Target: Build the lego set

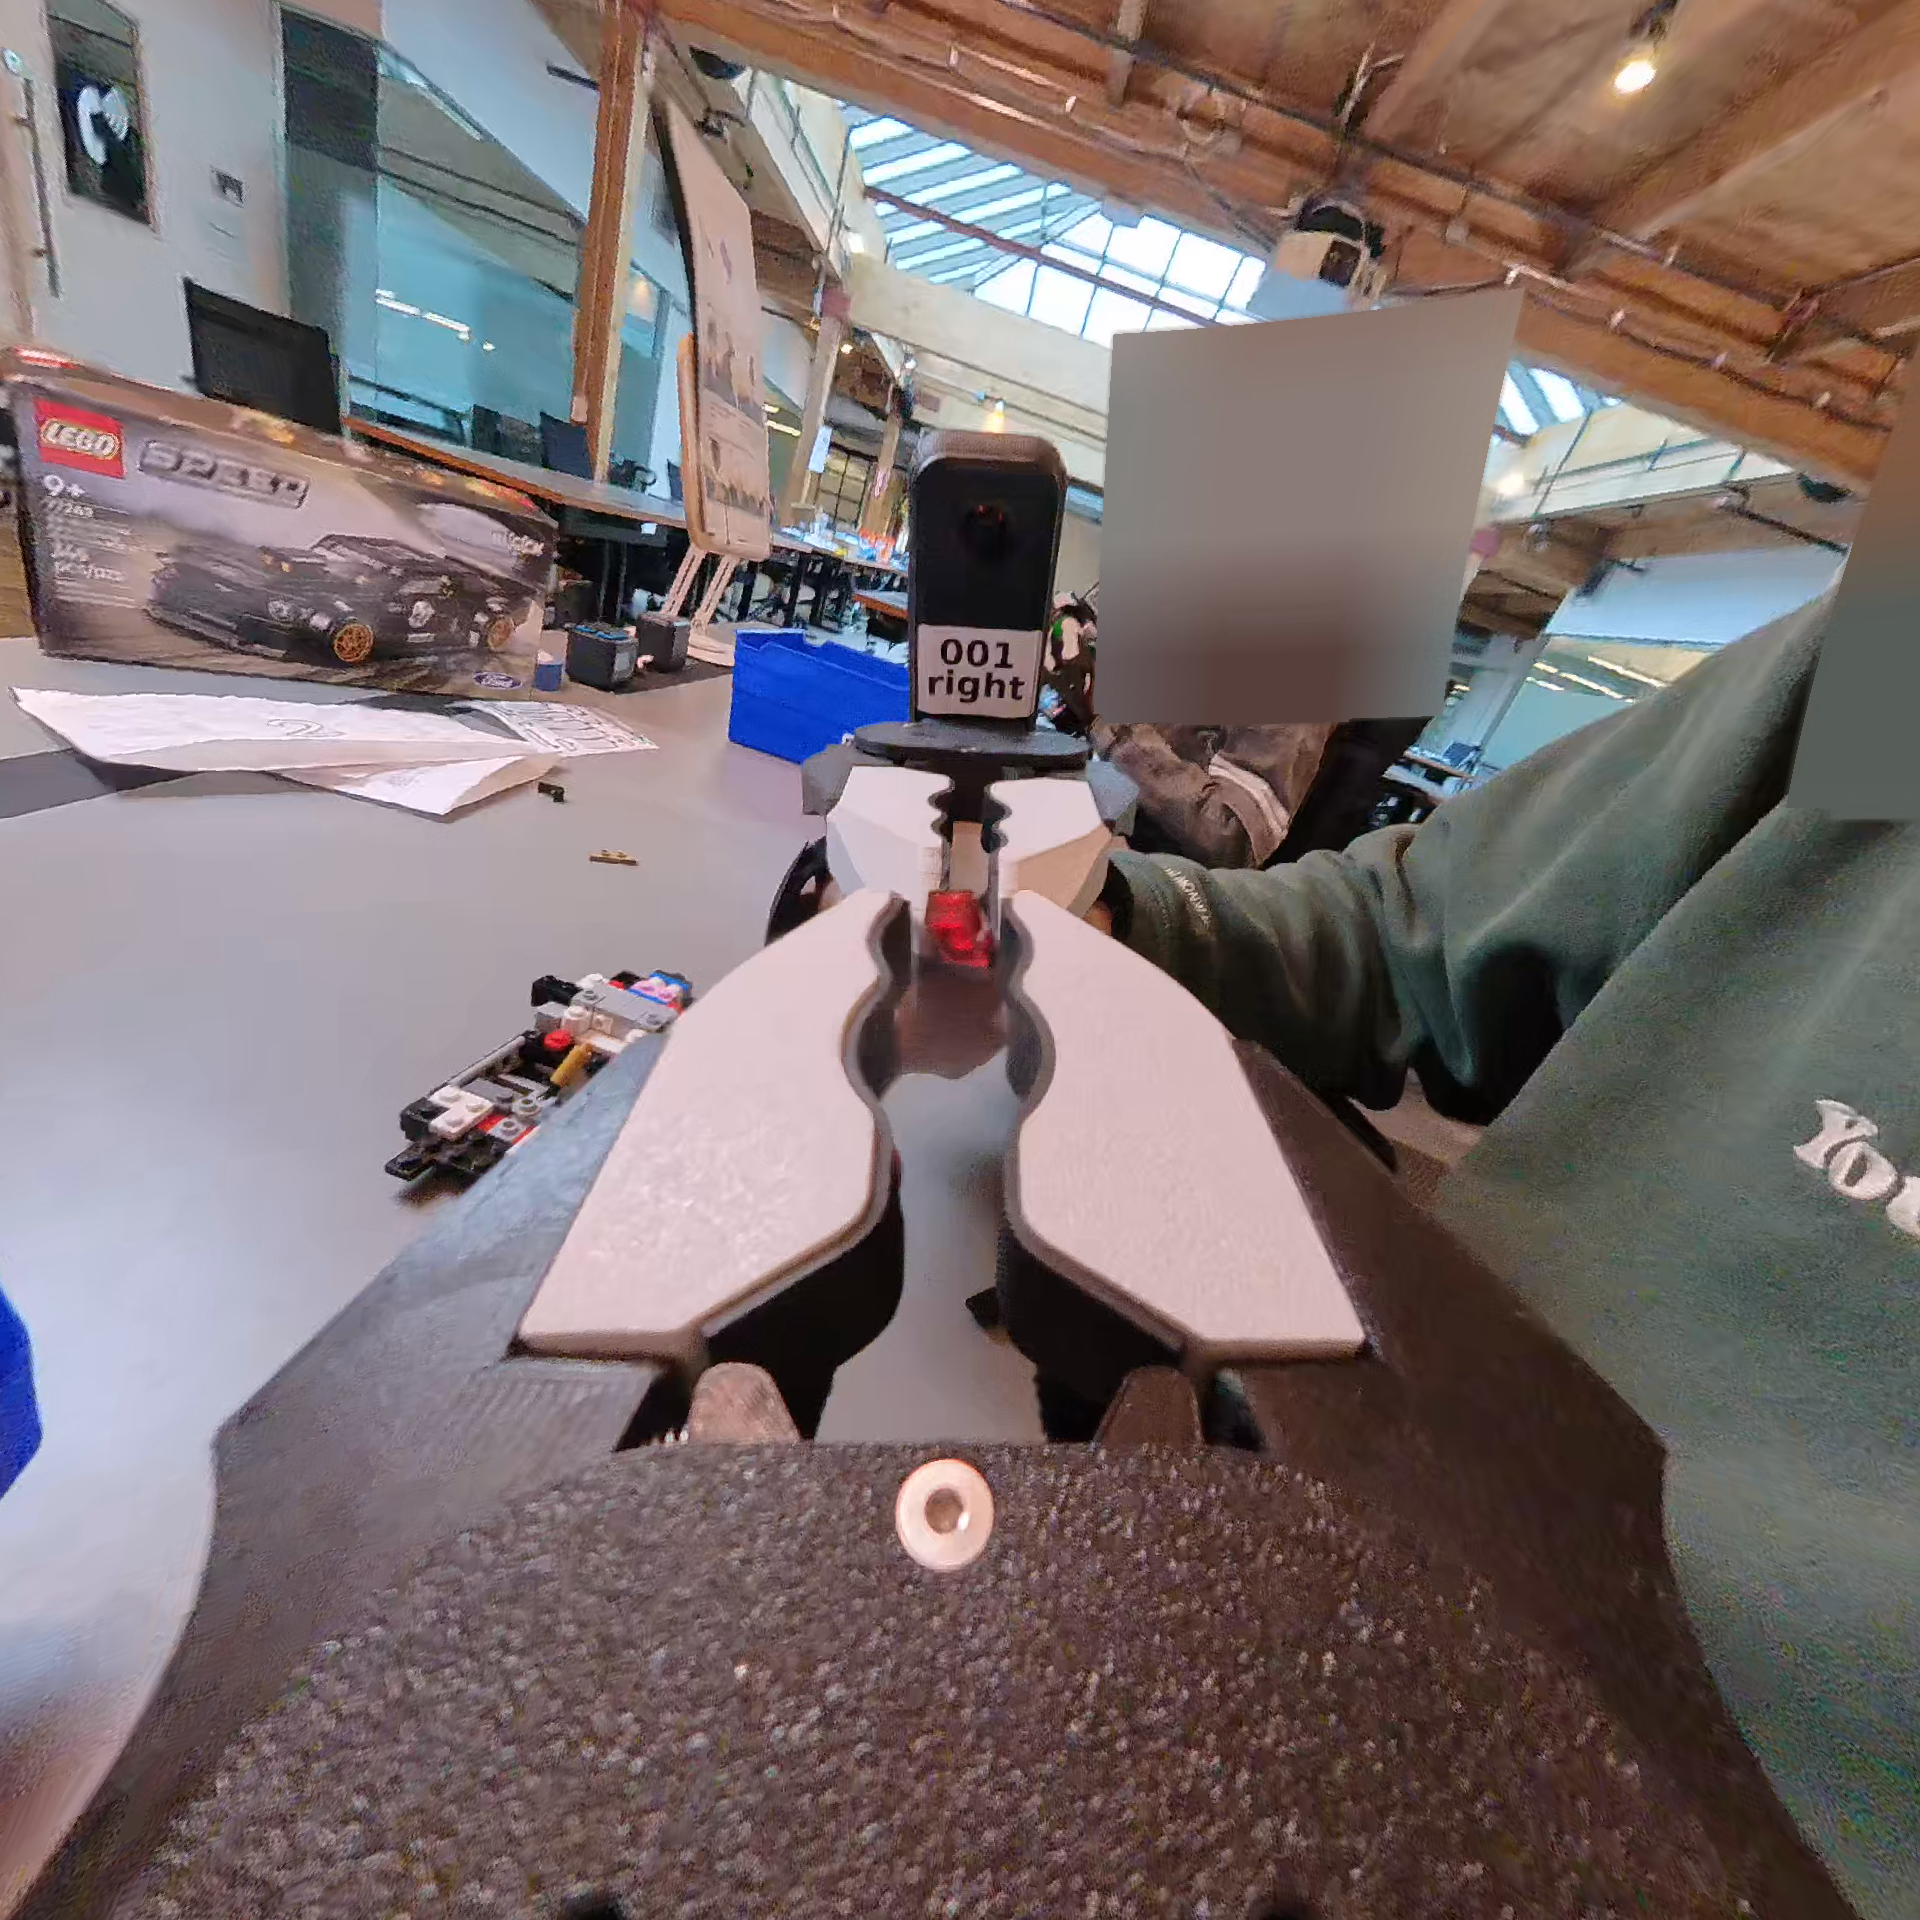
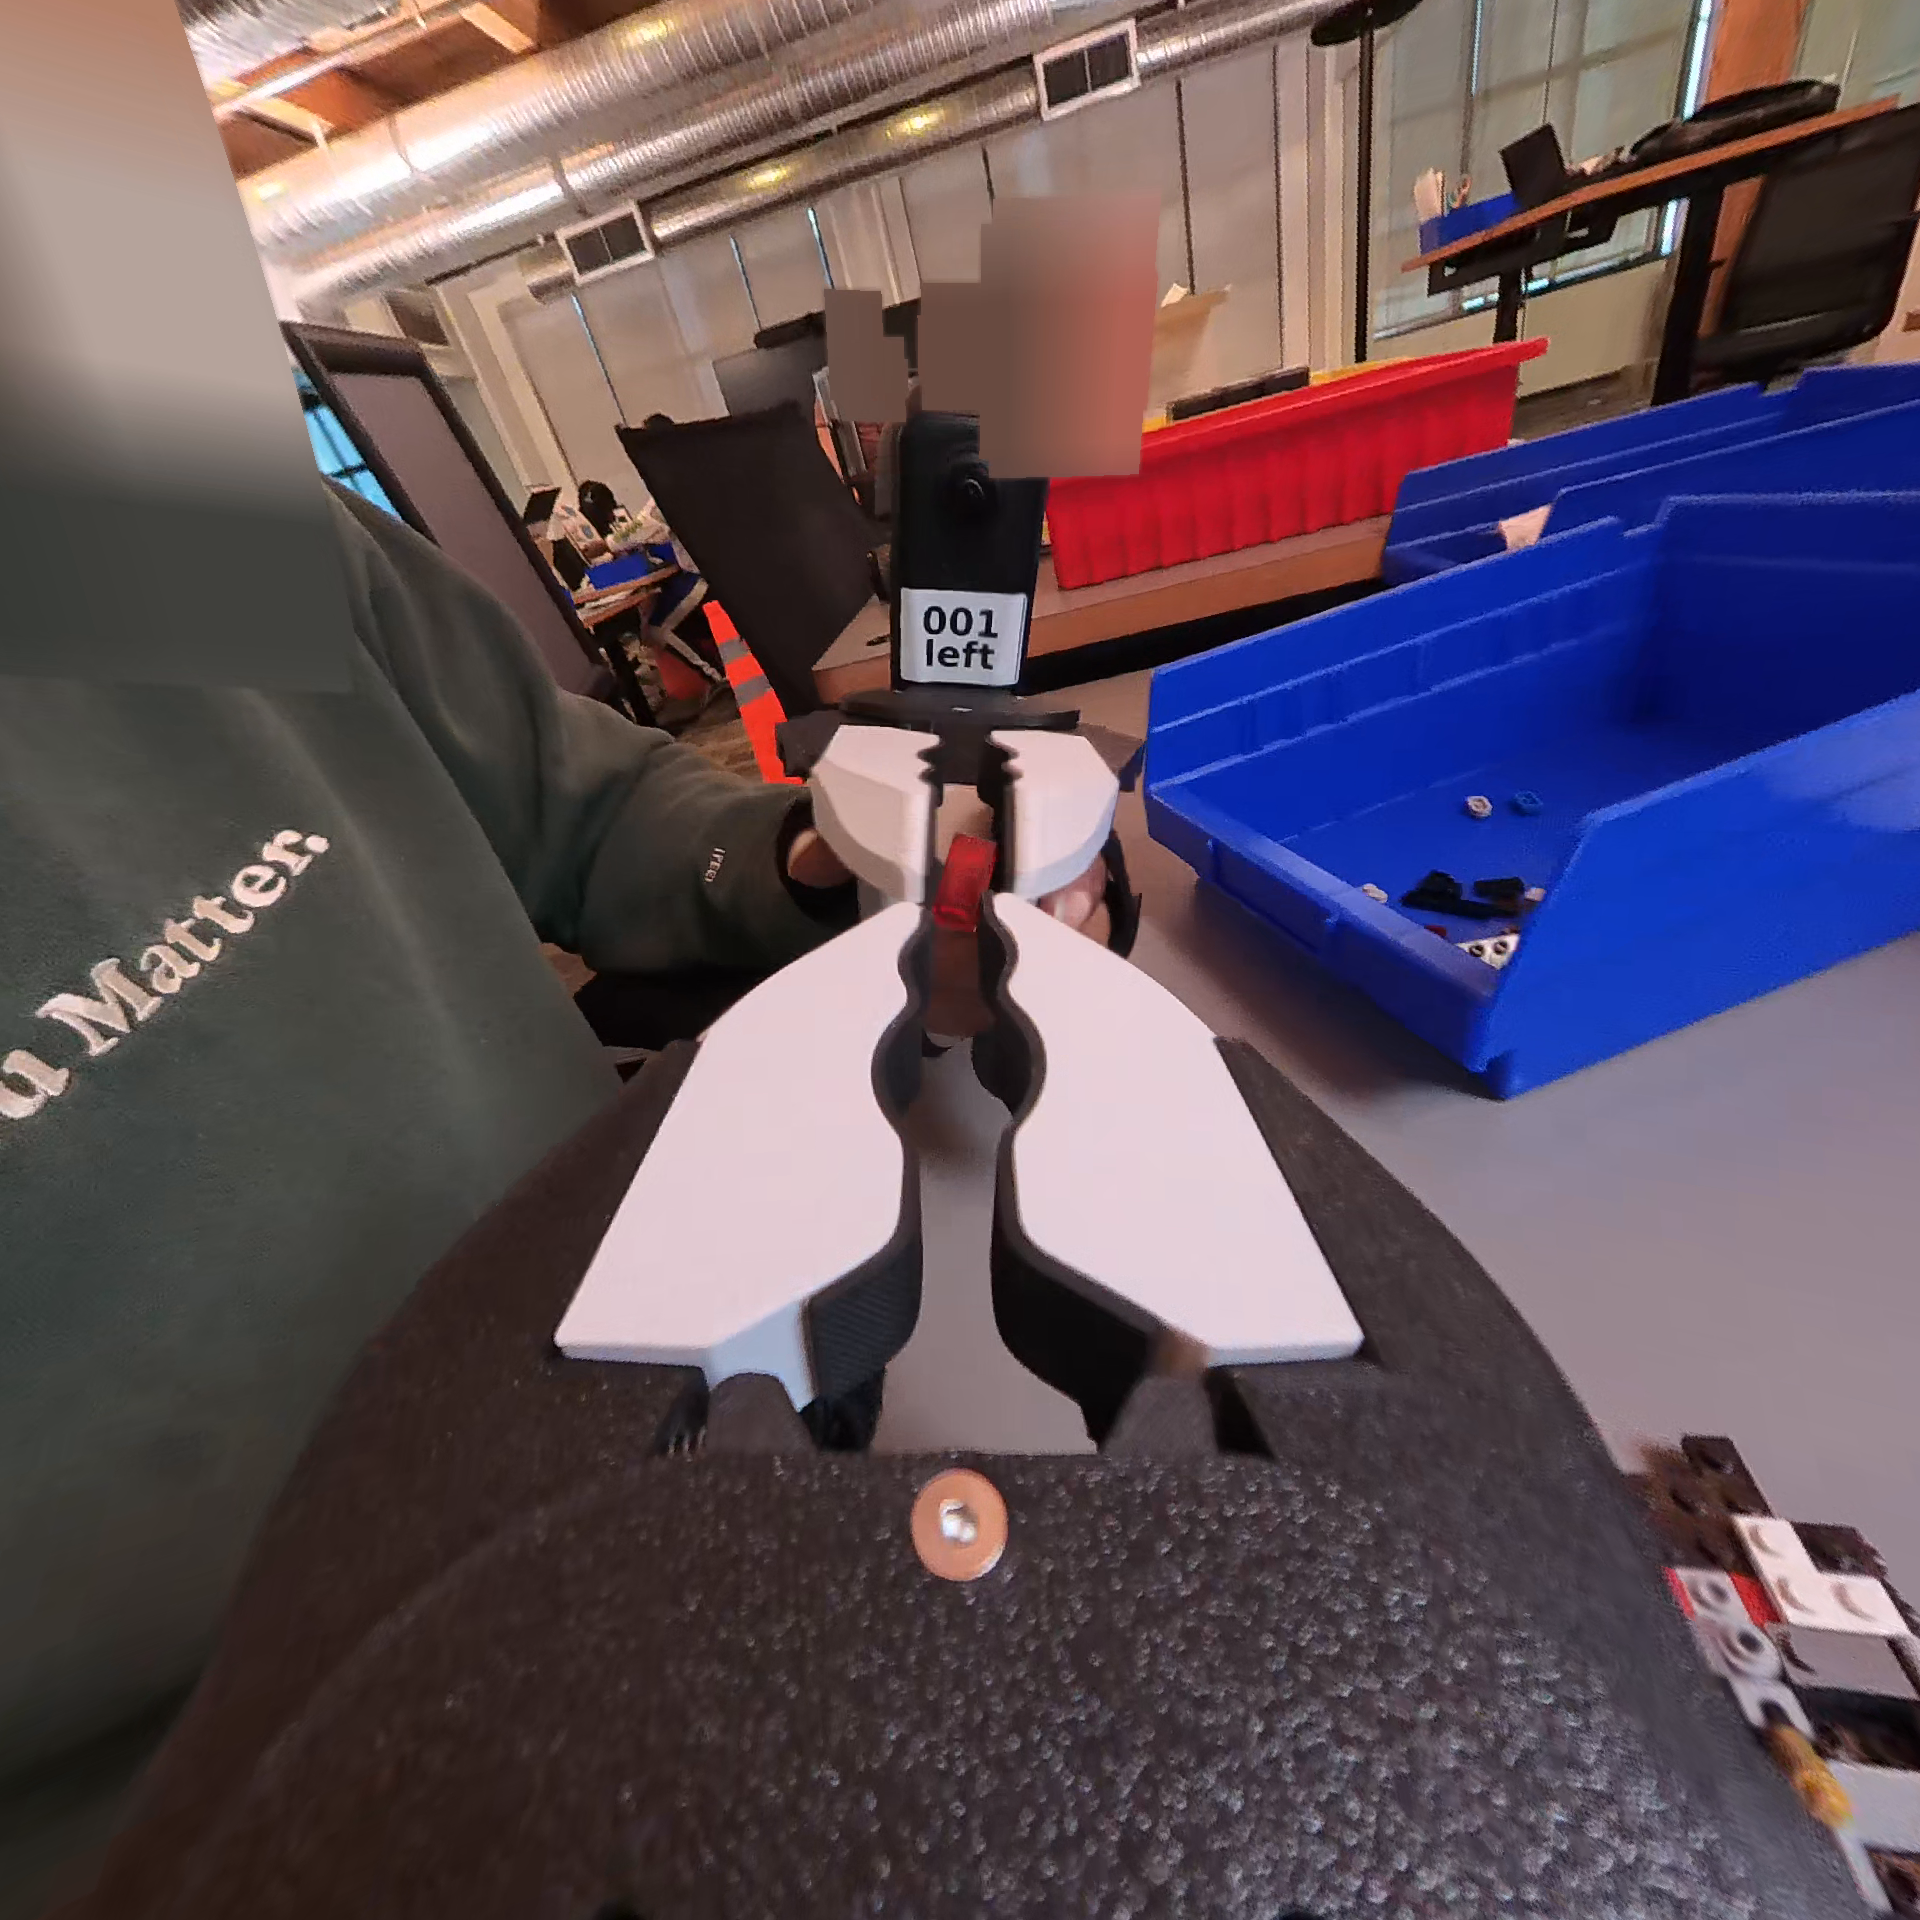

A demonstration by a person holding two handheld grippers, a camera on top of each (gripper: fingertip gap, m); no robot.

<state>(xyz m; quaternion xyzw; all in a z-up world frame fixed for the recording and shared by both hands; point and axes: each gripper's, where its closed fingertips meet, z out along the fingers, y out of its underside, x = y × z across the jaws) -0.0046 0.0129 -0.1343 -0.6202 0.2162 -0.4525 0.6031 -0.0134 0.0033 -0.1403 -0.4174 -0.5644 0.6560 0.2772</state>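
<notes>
**Two grippers meet tip to tip over one small red piece**

You hold the left gripper (image 1: pixel 951 914) and the right gripper (image 2: pixel 961 920) nose to nose above the grey table (image 1: pixel 260 935), each camera looking straight into the other. Between the meeting tips sits a small translucent red brick piece (image 1: pixel 956 928), also seen from the right wrist view (image 2: pixel 964 881). Both pairs of fingers are drawn close at the tips around it. From these angles you cannot tell for certain which pair is pinching it, or whether both are.

To the left of the left gripper's fingers, a partly built brick car chassis (image 1: pixel 535 1070) lies on the table, well apart from the red piece. Beyond it lie unfolded instruction sheets (image 1: pixel 312 738) and the set's box (image 1: pixel 281 561). To the right of the right gripper stands a blue parts bin (image 2: pixel 1351 935) with a few loose pieces in it; a red bin (image 2: pixel 1278 468) sits farther back.

The risk, as it looks here: the piece is tiny and smooth, held only at the fingertips in mid-air. If one gripper lets go before the other has a firm pinch, or the two pull at different angles, it could twist, pop free and drop to the table or into your lap.
</notes>
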